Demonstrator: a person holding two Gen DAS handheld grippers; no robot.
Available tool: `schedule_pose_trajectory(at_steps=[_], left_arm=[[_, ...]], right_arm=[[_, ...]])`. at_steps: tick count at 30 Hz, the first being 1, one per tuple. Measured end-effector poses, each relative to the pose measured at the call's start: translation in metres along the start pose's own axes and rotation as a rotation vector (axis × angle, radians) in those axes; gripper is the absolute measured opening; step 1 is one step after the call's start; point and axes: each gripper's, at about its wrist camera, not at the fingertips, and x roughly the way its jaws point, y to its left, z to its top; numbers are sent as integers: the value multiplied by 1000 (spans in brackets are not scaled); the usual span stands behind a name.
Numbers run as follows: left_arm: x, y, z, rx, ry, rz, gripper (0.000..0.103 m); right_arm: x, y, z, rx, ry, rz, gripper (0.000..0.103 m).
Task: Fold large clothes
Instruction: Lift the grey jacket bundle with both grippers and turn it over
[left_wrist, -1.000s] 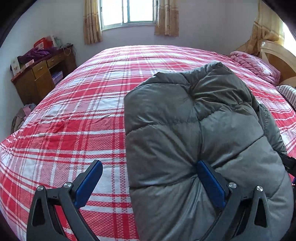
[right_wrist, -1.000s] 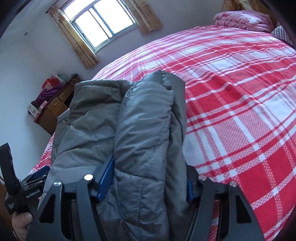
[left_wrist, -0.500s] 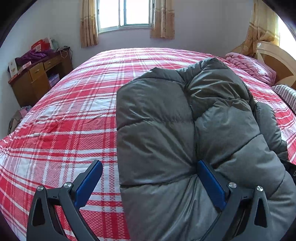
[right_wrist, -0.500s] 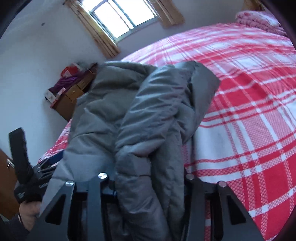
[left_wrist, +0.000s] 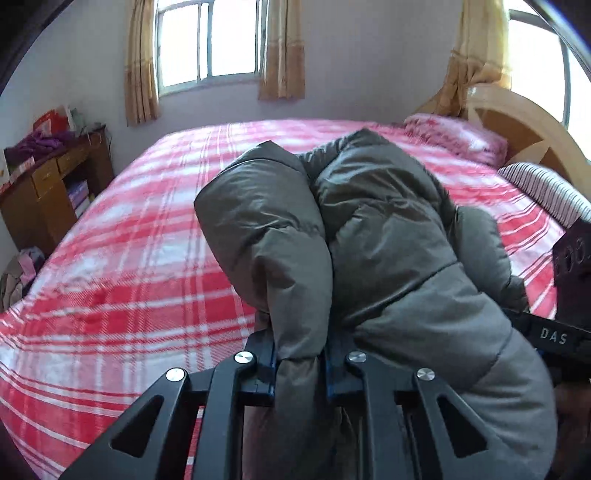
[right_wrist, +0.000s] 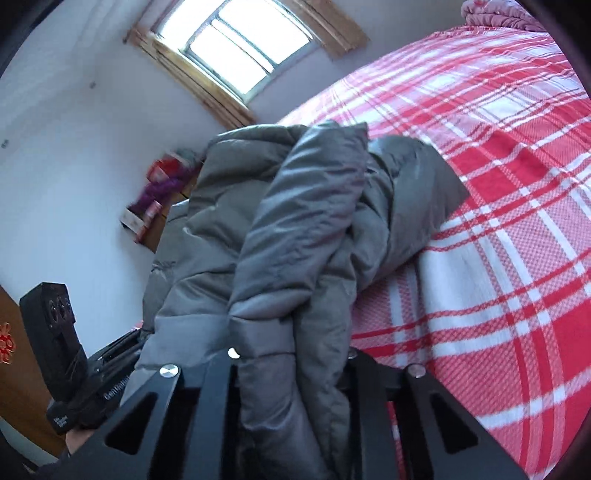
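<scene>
Grey quilted puffer jacket (left_wrist: 388, 236) bunched and lifted off the red-and-white plaid bedspread (left_wrist: 140, 236), pinched at both near edges.

I read it as light, soft, slick-shelled; thick folds will creep out, so grip at seams. Left gripper (left_wrist: 300, 363) clamped on a fold; right gripper (right_wrist: 291, 356) clamped on bunched layers between its fingers.

Jacket (left_wrist: 388, 236) bunched up over bed (left_wrist: 140, 258), near edge, pinched in left gripper (left_wrist: 300, 363) and right gripper (right_wrist: 291, 360) at same time. Desk (left_wrist: 48, 192) left of bed, stuff piled on top. Window (left_wrist: 210, 40) on wall behind bed. Headboard (left_wrist: 517, 125) far right, blanket (left_wrist: 454, 138) and pillow (left_wrist: 546, 192) on bed before it.
</scene>
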Motion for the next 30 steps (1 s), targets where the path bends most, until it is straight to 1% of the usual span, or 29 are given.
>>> schedule_pose_trajectory(at_steps=[4,6,11,14,18,22,24,26,30], left_arm=[[-44,7,11,2,-53,-8,14],[-63,13,14,3,-80,-5,13],[-101,46,22,-36,-119,-1,13],[-118,69,23,-81,-126,-12,12],[-145,87,16,-73,-160,33,12],[-168,104,7,-81,-175,56,12],[-179,115,1,-95,-180,66,12],[-186,127,-5,-118,-182,66,12],[-190,157,-16,-179,-161,65,12]], right_arm=[[-25,17,-1,-6,-52,67,20],[-30,31,4,-16,-70,90,20],[-44,71,7,-66,-102,145,19],[-42,95,8,-85,-95,176,19],[-38,128,11,-128,-91,204,19],[-37,165,8,-180,-82,232,19],[-35,172,5,-196,-71,236,19],[-29,186,2,-216,-56,247,19],[-12,203,-3,-235,-18,252,19]])
